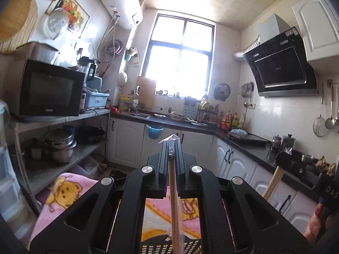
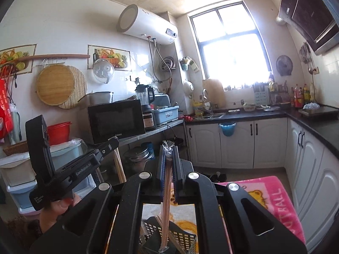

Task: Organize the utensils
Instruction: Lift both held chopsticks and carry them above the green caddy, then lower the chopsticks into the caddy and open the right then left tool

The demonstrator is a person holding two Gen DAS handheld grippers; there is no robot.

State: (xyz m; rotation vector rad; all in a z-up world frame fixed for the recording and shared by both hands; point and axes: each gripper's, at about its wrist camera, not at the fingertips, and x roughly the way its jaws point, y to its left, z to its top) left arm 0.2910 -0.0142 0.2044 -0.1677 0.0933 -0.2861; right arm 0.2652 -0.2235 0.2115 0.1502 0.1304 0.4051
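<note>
The left tongs (image 1: 172,146) are pinching a plastic-wrapped pair of chopsticks (image 1: 174,201), jaws pressed together on the wrapper; the sticks are running back along the line of the fingers and down toward the camera, their lower ends hanging over the black slotted basket (image 1: 169,247) at the bottom edge of the left wrist view; the clear wrapper tip is poking out past the fingertips. The right tongs (image 2: 168,148) are likewise clamping a second wrapped pair of chopsticks (image 2: 166,207), jaws closed on it; this pair is also lying lengthwise between the fingers, slanting down so that its lower end is reaching into the basket (image 2: 186,239) directly beneath, where loose chopsticks are already resting against the mesh wall.

The basket is sitting on a pink cartoon blanket (image 2: 271,199), below both tongs, not on the dark bench (image 2: 313,124) along the far wall. The relation that matters, I judge, is vertical: each pair's long axis is pointing down toward the basket, and the right hand's pair appears the nearer, its end already inside the rim; the left tongs (image 2: 110,146) are standing off to the right hand's left.
</note>
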